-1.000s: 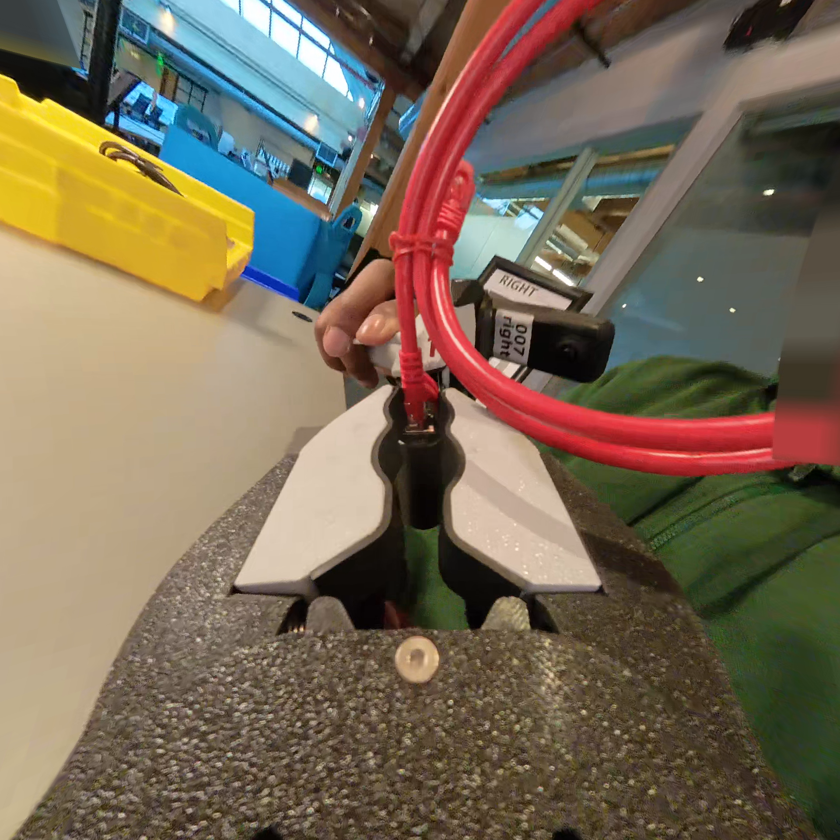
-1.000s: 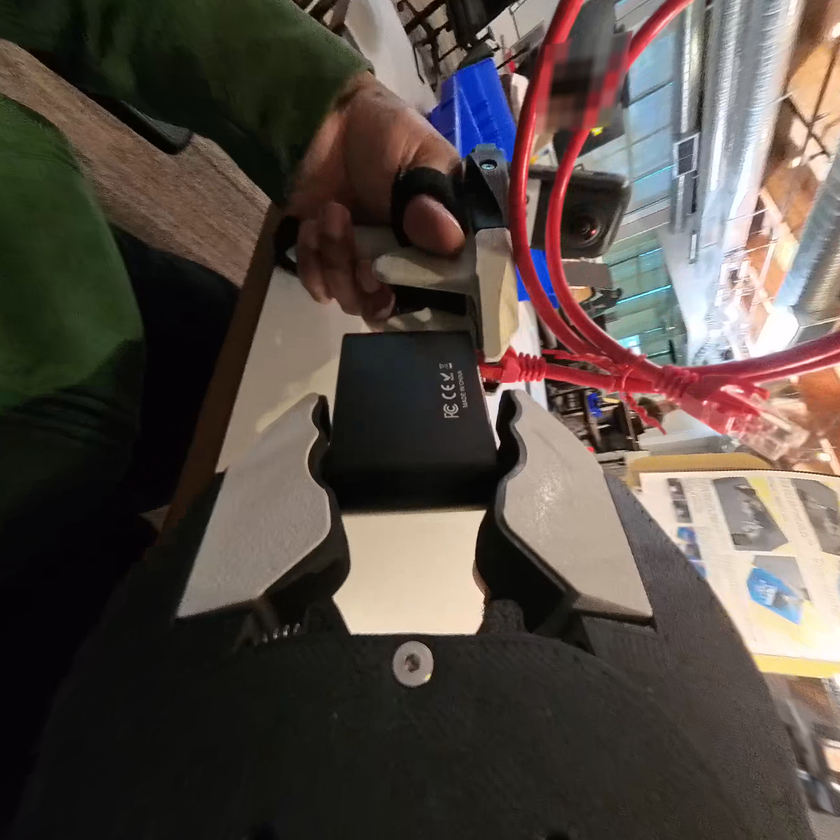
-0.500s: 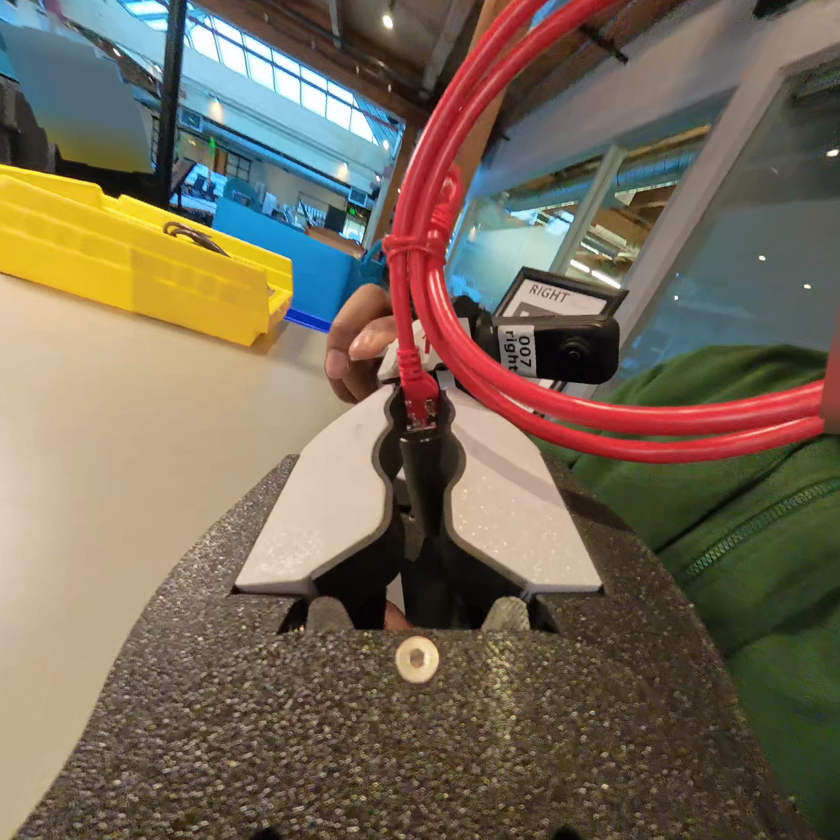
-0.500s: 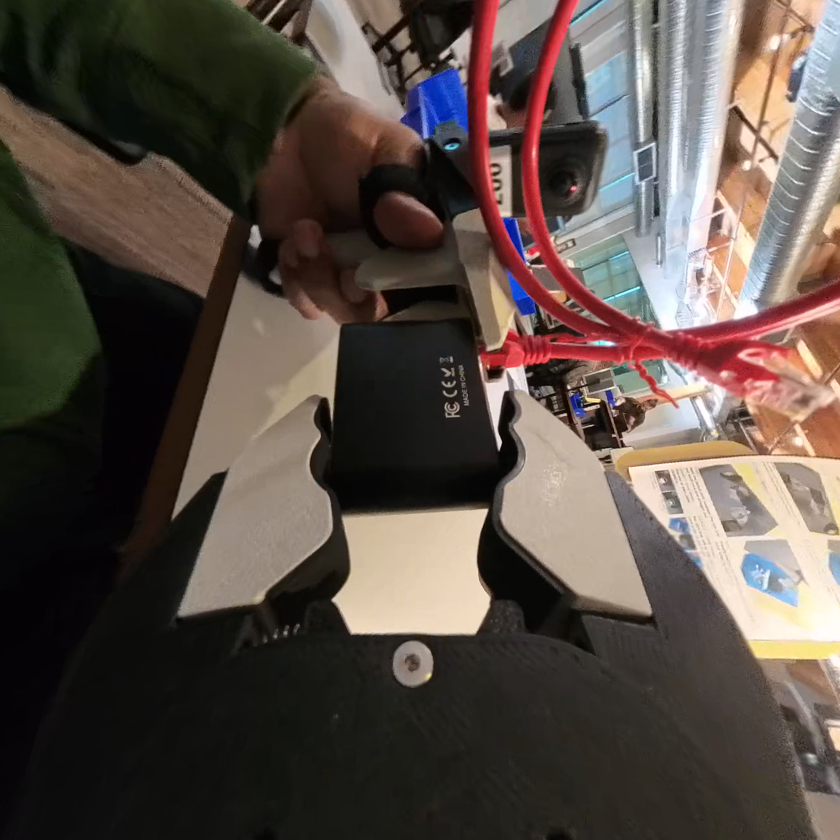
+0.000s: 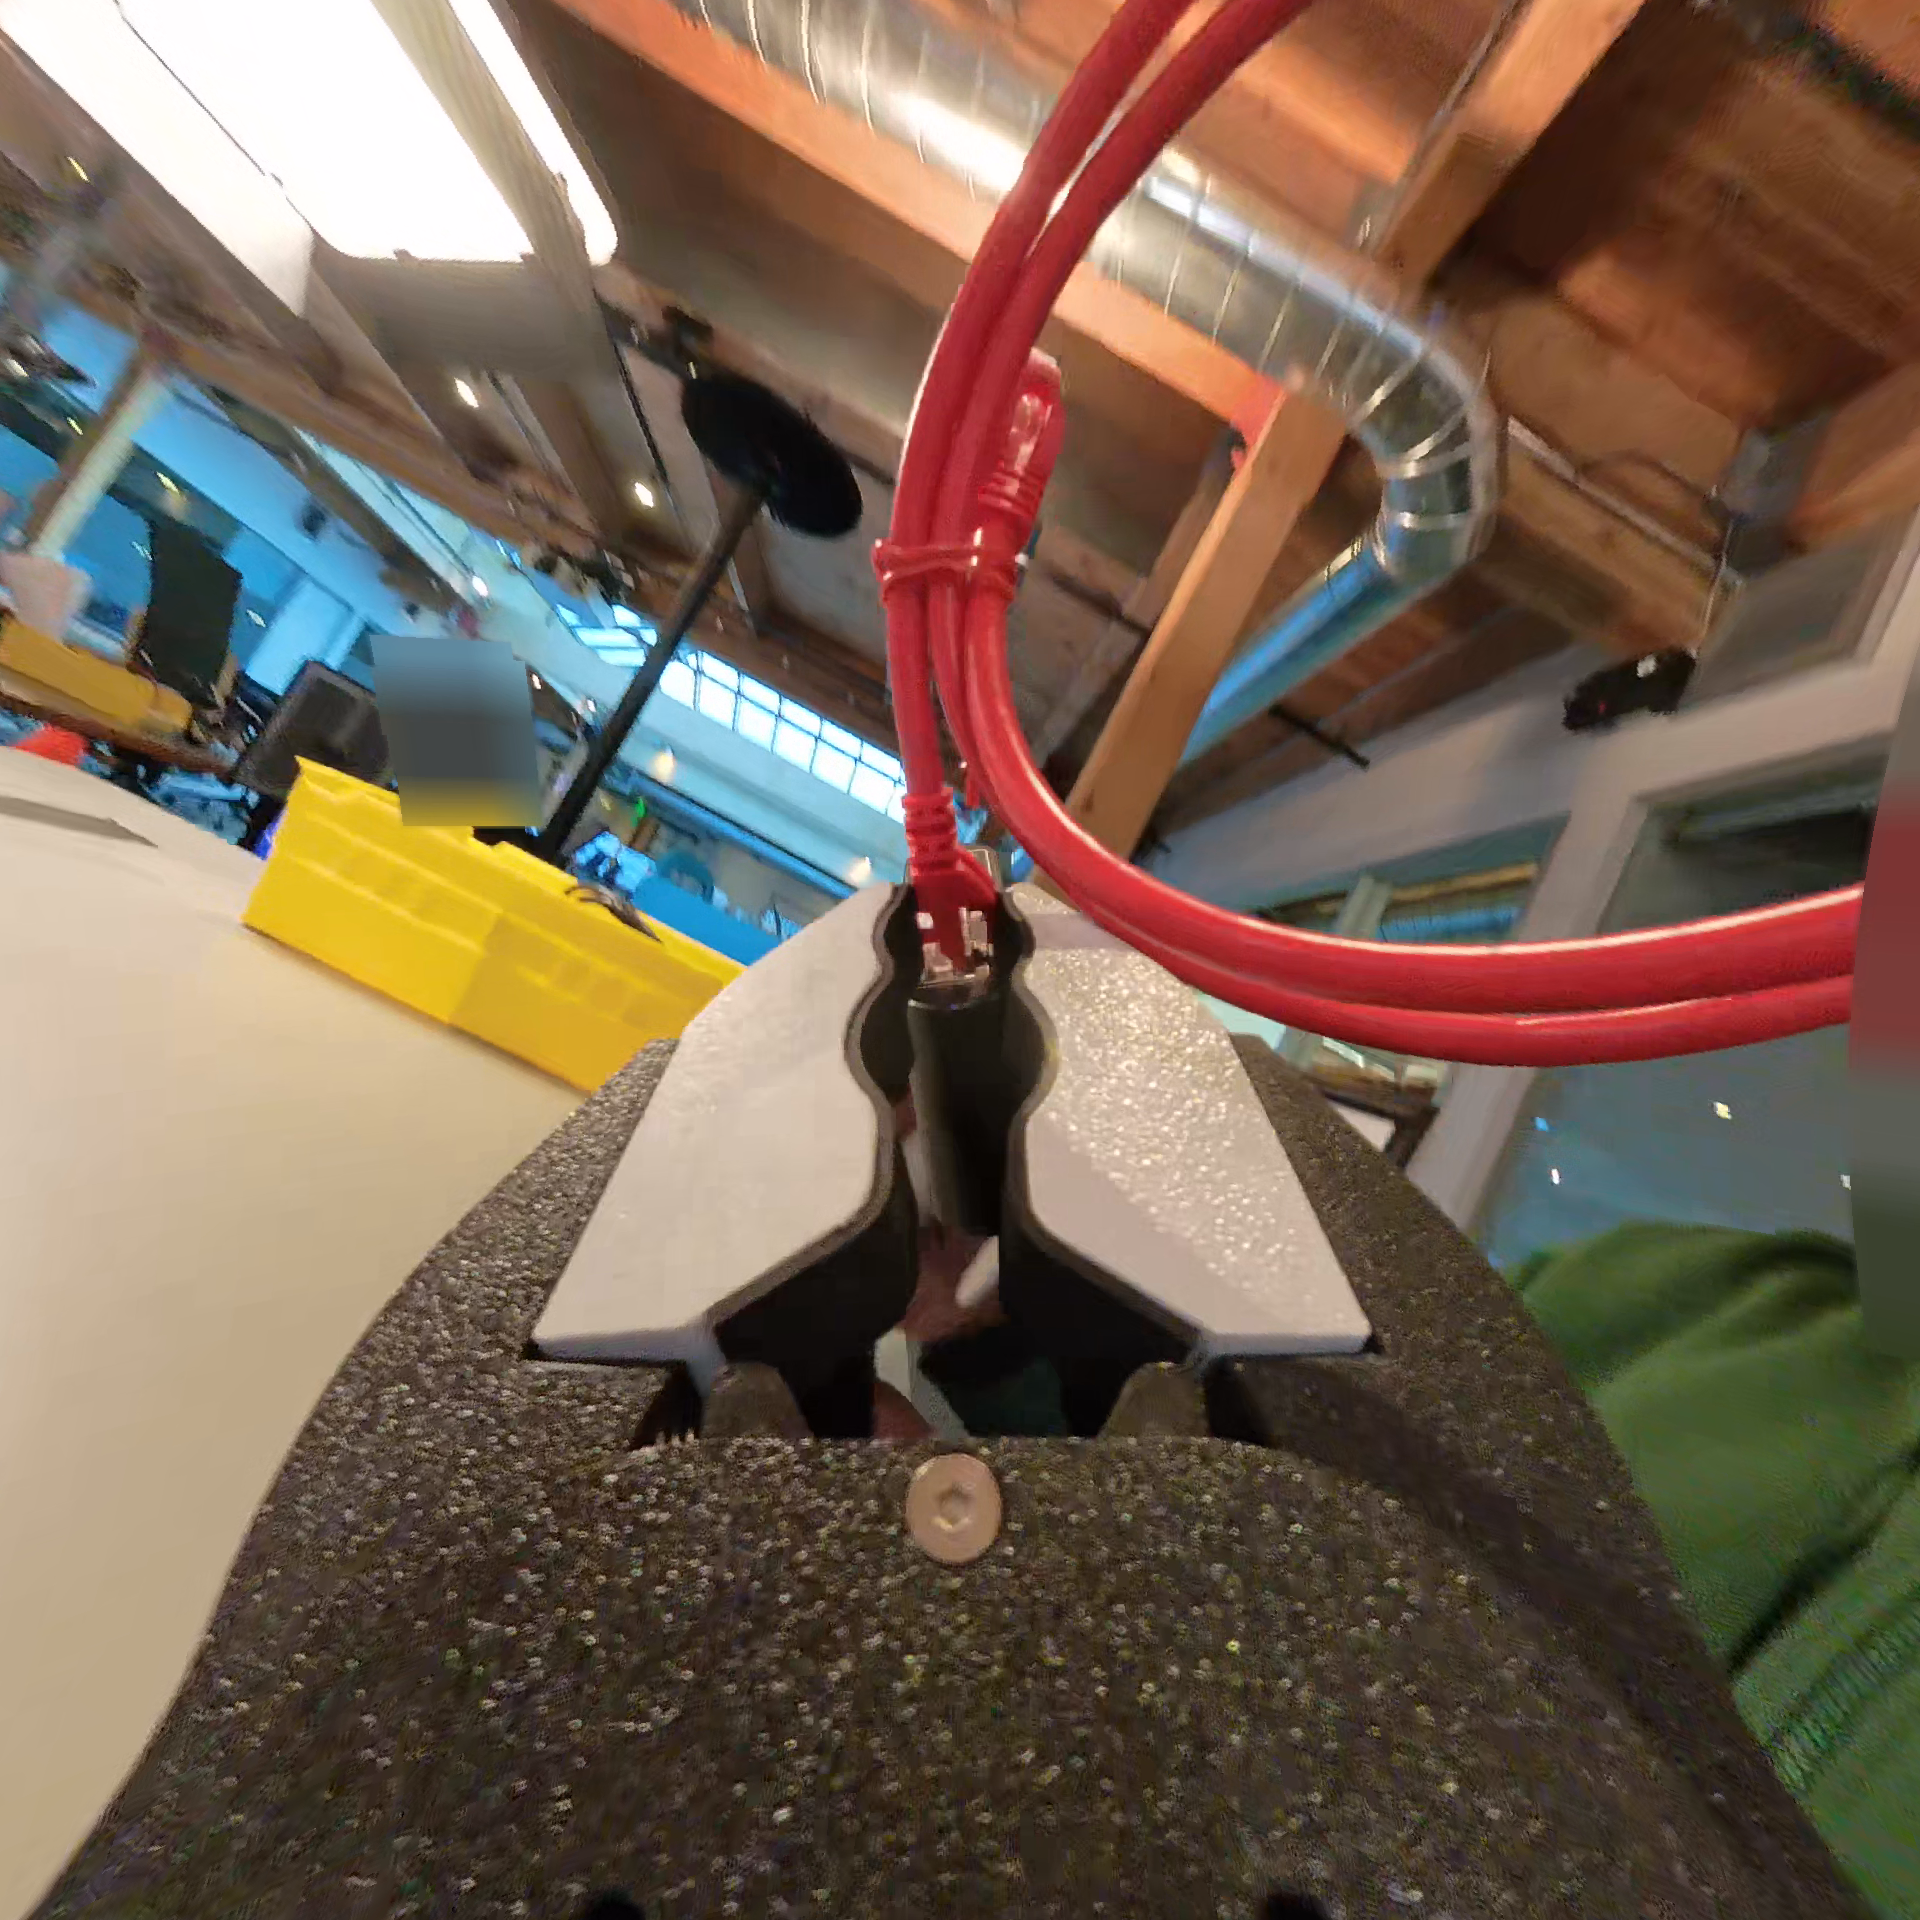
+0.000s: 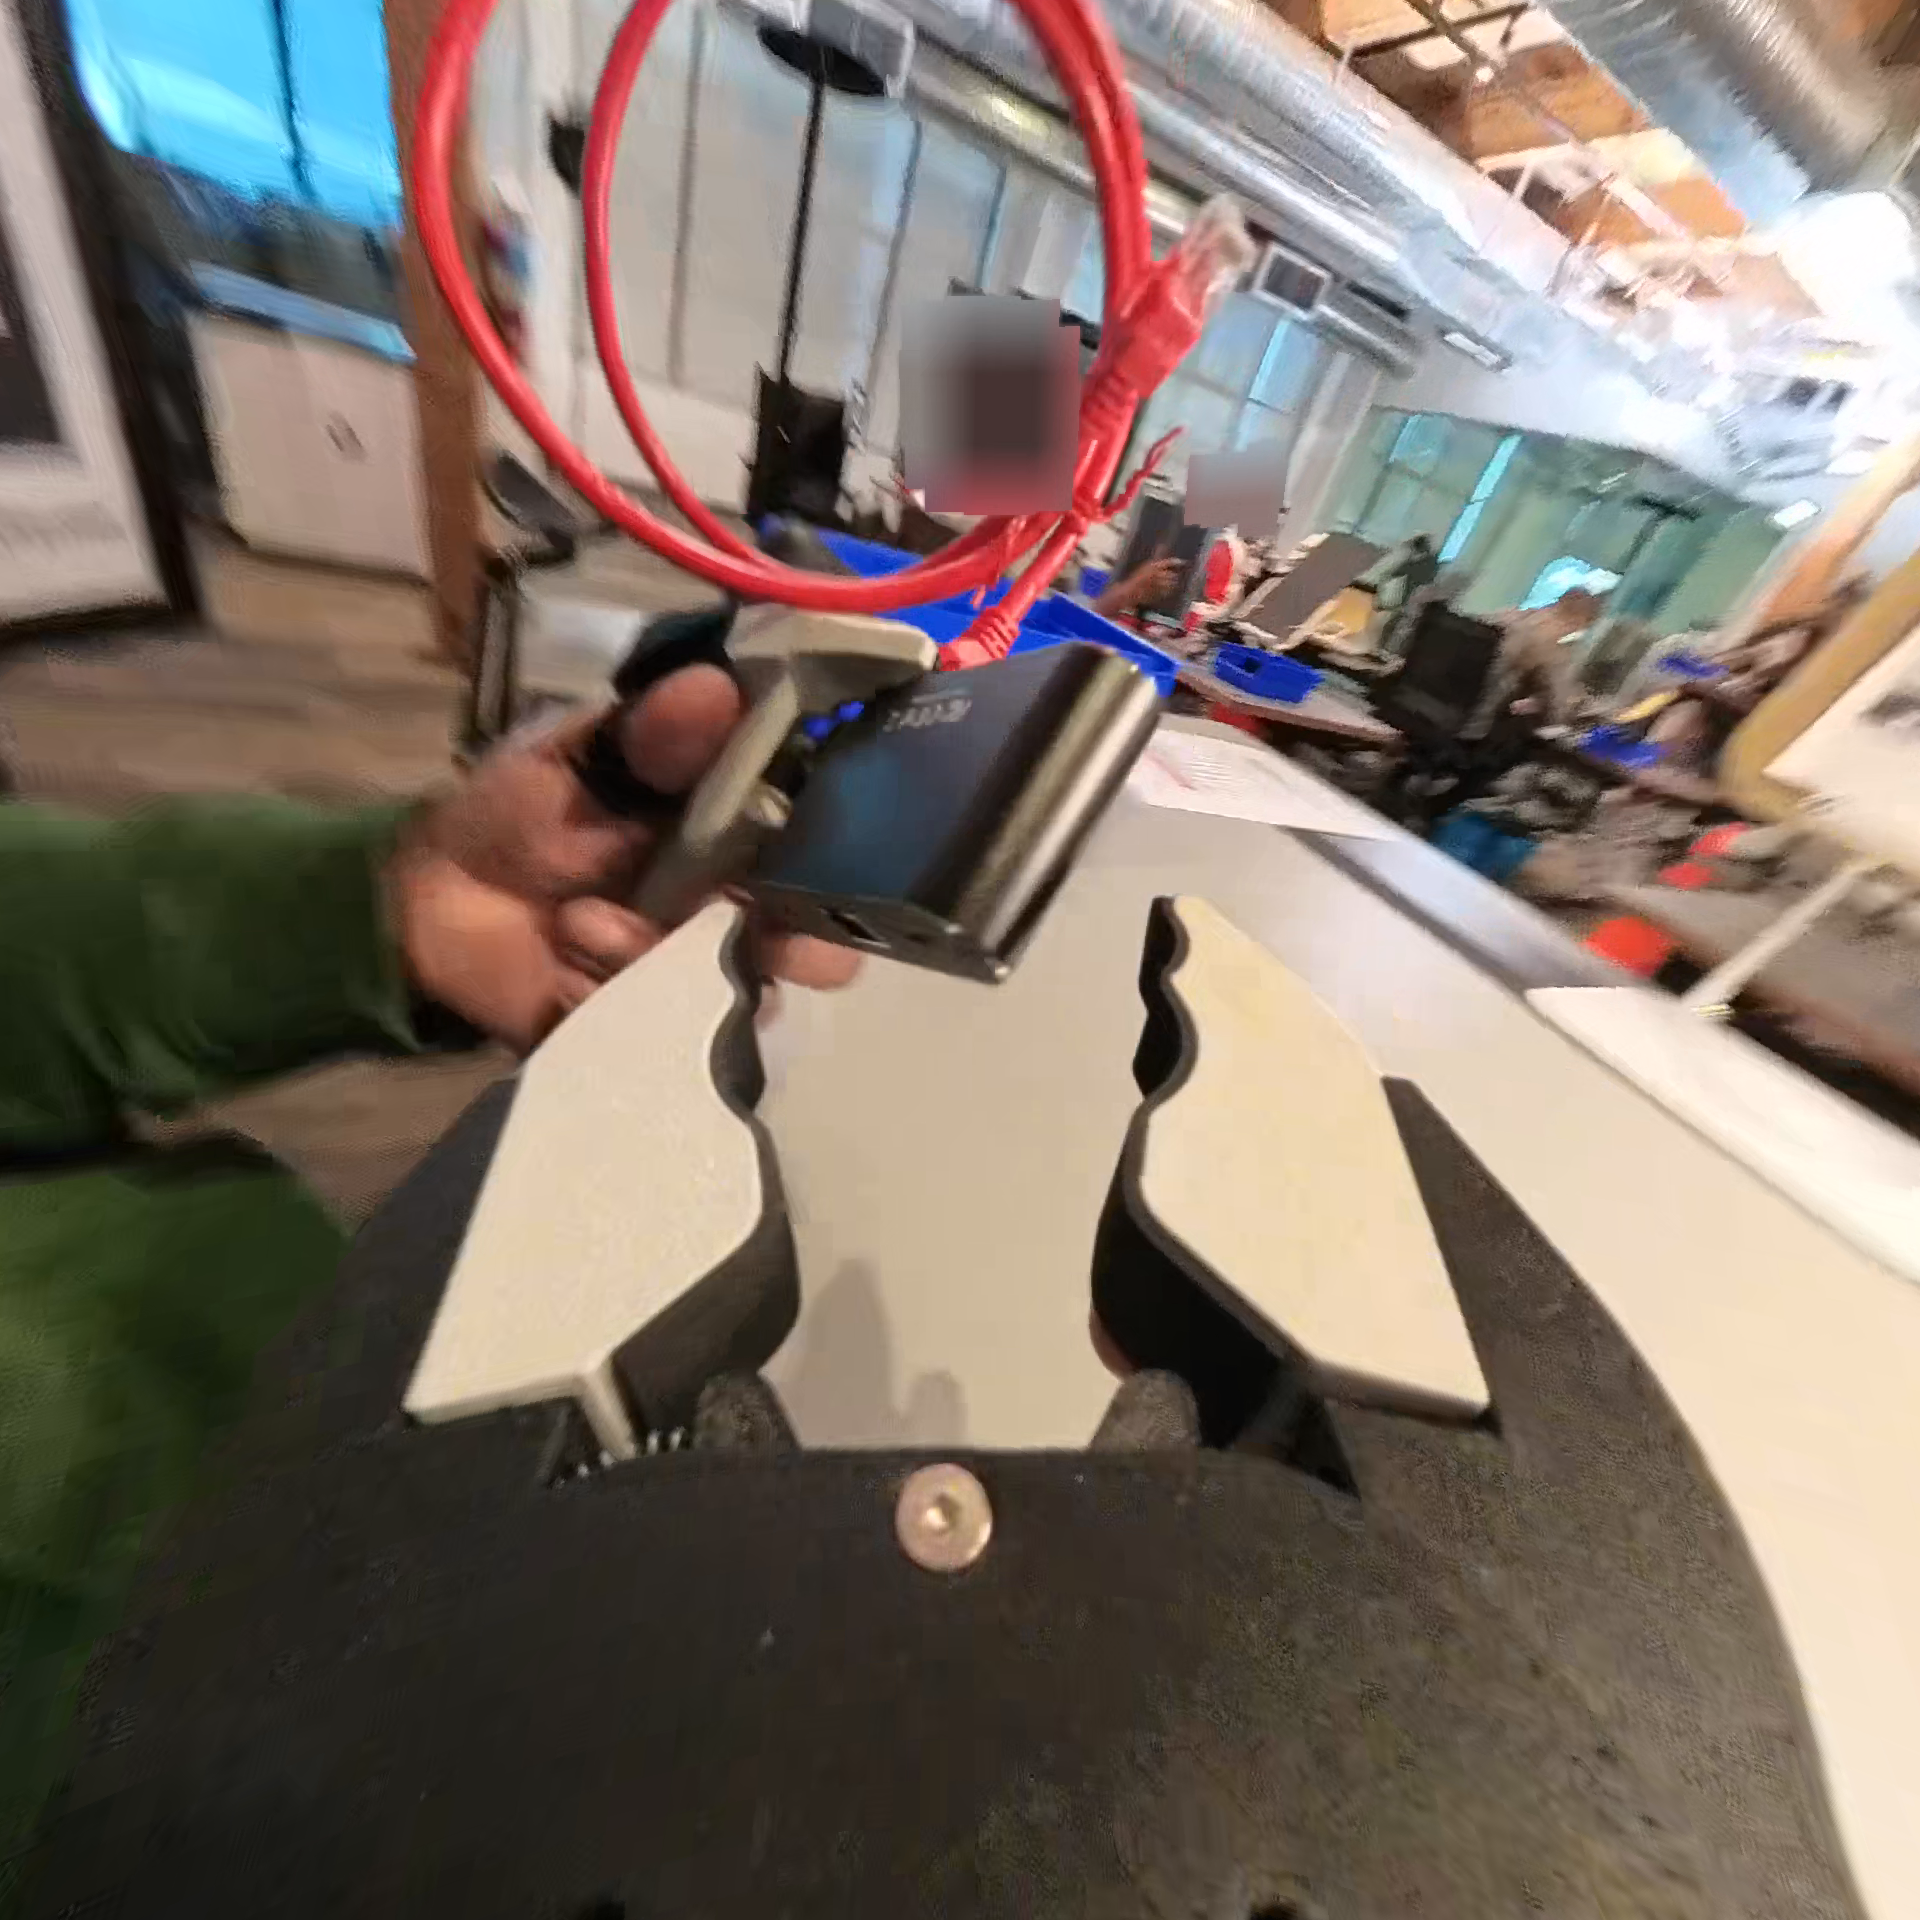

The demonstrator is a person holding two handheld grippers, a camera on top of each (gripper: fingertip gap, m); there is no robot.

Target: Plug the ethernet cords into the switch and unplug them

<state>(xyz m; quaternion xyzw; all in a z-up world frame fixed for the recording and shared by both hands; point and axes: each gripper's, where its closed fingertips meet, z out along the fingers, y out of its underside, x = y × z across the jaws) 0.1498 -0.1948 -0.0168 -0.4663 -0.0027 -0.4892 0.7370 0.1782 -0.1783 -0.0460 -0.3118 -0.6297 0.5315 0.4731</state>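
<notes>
Grey fingers of the left tool (image 5: pixel 954 935) are pinched together on the black switch (image 5: pixel 961 1101), which stands edge-on between them with one red plug (image 5: pixel 945 914) seated in its top port; holding the box by its thin body leaves the port face clear and, I judge, gives the plug something firm to be pulled against. From that plug the red ethernet cord (image 5: pixel 1351 971) rises, is bound with a twist of its own colour, and loops wide to the right, its second plug (image 5: pixel 1034 416) hanging free beside the bundle, so one end is in and one is out. Seen from the right wrist view, the same switch (image 6: pixel 935 821) is held aloft over the desk (image 6: pixel 956 1143) by the left tool (image 6: pixel 790 717) in a hand (image 6: pixel 540 894) with a green sleeve, the cord (image 6: pixel 520 343) ringing above it and the loose plug (image 6: pixel 1195 260) pointing up and away. The right tool (image 6: pixel 951 997) is spread wide with nothing between its fingers, just below and short of the switch; I read this as a free tool ready to take either the seated plug or the loose one. Farther out, a yellow bin (image 5: pixel 468 935) sits on the desk (image 5: pixel 208 1143) in the left wrist view; something dark and wiry shows at its rim, but what it holds I cannot tell. Blue bins (image 6: pixel 1060 623) stand beyond the switch in the right wrist view, their contents hidden, and a printed sheet (image 6: pixel 1236 779) lies flat on the desk nearby.
</notes>
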